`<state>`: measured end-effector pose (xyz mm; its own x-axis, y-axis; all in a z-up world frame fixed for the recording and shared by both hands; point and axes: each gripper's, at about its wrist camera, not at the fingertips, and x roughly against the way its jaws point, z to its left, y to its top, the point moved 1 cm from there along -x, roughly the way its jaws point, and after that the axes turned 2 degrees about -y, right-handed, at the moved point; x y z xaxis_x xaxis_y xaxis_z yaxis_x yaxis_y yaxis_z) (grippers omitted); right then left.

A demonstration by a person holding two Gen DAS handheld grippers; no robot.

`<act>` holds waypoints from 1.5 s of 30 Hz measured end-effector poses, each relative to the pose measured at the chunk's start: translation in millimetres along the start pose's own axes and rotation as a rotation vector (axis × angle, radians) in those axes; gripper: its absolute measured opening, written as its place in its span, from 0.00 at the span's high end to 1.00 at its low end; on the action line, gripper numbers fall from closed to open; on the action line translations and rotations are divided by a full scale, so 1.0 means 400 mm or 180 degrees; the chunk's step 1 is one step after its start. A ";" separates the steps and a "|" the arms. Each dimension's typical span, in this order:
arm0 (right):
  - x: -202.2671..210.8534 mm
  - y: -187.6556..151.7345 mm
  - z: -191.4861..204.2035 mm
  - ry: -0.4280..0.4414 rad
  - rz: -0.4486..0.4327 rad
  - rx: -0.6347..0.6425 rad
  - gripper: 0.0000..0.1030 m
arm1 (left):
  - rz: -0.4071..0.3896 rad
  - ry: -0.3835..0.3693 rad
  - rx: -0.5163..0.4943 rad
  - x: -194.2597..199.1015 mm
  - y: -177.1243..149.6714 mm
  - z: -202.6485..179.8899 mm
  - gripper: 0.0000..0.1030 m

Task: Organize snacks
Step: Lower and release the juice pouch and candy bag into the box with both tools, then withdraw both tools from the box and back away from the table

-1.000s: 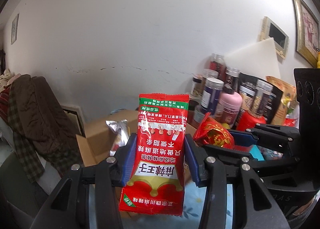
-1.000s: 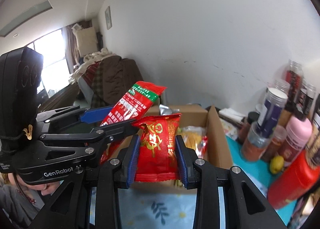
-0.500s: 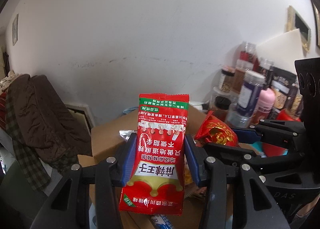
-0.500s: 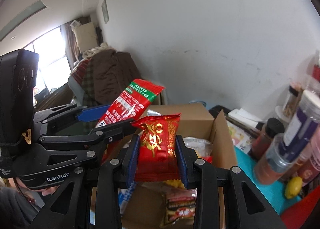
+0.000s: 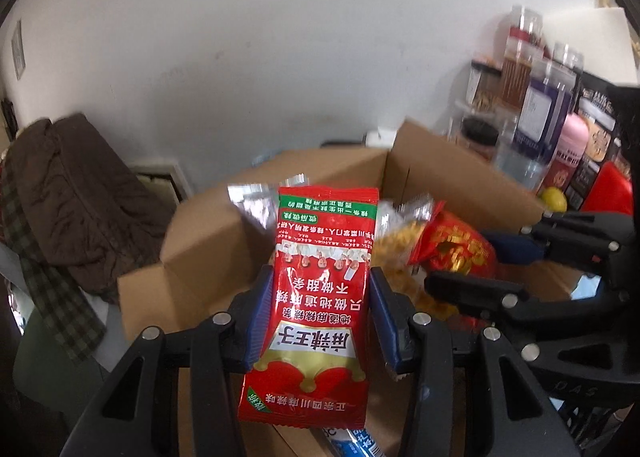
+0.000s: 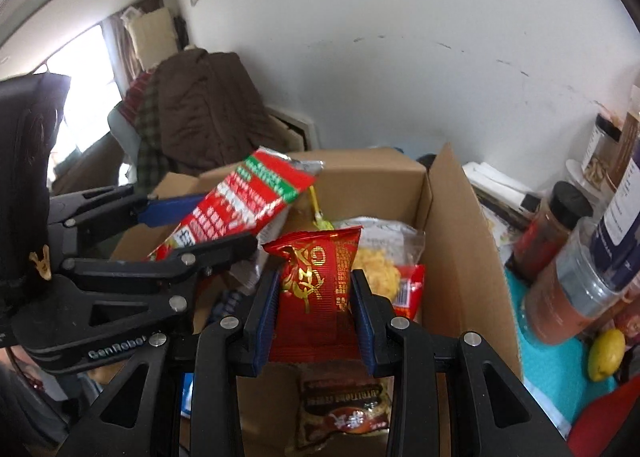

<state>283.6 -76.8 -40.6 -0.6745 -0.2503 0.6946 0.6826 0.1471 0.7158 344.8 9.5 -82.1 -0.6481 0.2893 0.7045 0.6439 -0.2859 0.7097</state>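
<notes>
My left gripper [image 5: 320, 289] is shut on a tall red snack packet with a green top band [image 5: 316, 297]; the packet also shows in the right wrist view [image 6: 236, 205]. My right gripper [image 6: 314, 289] is shut on a small red and gold snack packet [image 6: 316, 297], which also shows in the left wrist view [image 5: 452, 249]. Both packets hang over an open cardboard box [image 6: 460, 249], also in the left wrist view [image 5: 208, 249]. The box holds a clear bag of yellow snacks [image 6: 380, 269], a brown packet [image 6: 344, 413] and a silver packet [image 5: 252, 205].
Jars and bottles [image 6: 576, 277] stand right of the box on a teal mat [image 6: 540, 377] with a lemon [image 6: 608, 349]. A brown coat [image 5: 76, 193] lies over a chair at the left. A white wall is behind the box.
Both grippers have moved forward and down over the box with their packets. The box inside and its contents now fill the lower view.
</notes>
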 end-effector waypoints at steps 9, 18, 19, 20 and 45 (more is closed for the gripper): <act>-0.025 -0.005 0.005 -0.0103 0.0151 0.0075 0.66 | 0.0093 0.0021 -0.0001 -0.017 -0.013 0.001 0.56; -0.031 -0.003 0.009 -0.0250 0.0264 0.0134 0.54 | 0.0268 0.0060 0.0020 -0.031 -0.010 0.005 0.52; -0.030 -0.004 0.009 -0.0275 0.0266 0.0135 0.52 | 0.0279 0.0054 0.0028 -0.032 -0.011 0.006 0.52; -0.029 -0.005 0.008 -0.0300 0.0270 0.0133 0.48 | 0.0291 0.0057 0.0025 -0.032 -0.011 0.005 0.51; 0.217 0.059 0.059 -0.0586 -0.0240 0.0205 0.43 | -0.0209 0.0266 0.0157 0.216 0.041 -0.016 0.36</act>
<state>234.5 -72.2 38.1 -0.7669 -0.0847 0.6361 0.6129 0.1971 0.7652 296.6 23.9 -9.6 -0.7199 0.2282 0.6555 0.6167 -0.2229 0.7549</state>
